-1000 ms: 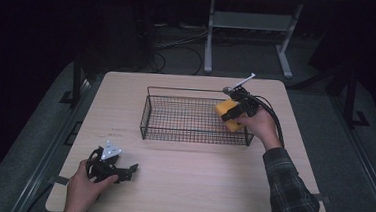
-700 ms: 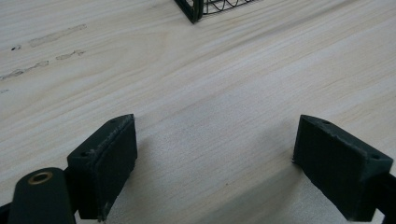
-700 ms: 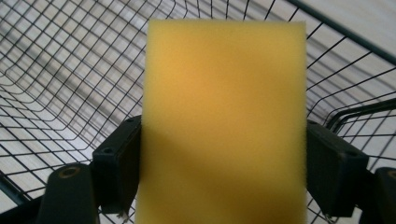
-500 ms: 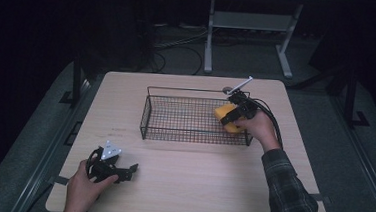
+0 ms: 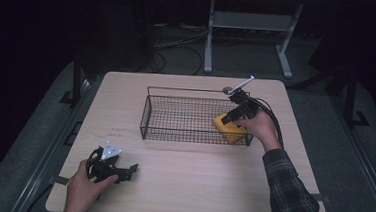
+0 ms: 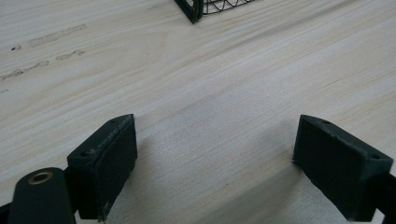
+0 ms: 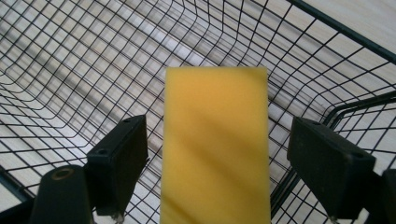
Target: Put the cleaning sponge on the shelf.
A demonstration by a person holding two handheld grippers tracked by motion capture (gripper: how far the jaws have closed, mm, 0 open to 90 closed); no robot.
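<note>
A yellow sponge (image 5: 232, 132) lies inside the black wire basket (image 5: 187, 90), at its right end. My right gripper (image 5: 230, 116) hovers just over it, open. In the right gripper view the sponge (image 7: 215, 140) sits between the two jaws with a gap on each side, and the basket mesh (image 7: 70, 56) is beneath it. My left gripper (image 5: 130, 171) rests low over the table's front left, open with nothing between its fingers (image 6: 105, 163). A corner of the basket (image 6: 196, 7) shows ahead of it.
The light wooden table (image 5: 195, 181) has bare surface in front of the basket. A small silver tool (image 5: 240, 84) lies behind the basket's right rear corner. A metal stand and cables sit on the dark floor beyond.
The sponge has dropped from rim height down into the basket's right end, and the right hand moved slightly toward me. The left gripper has not moved.
</note>
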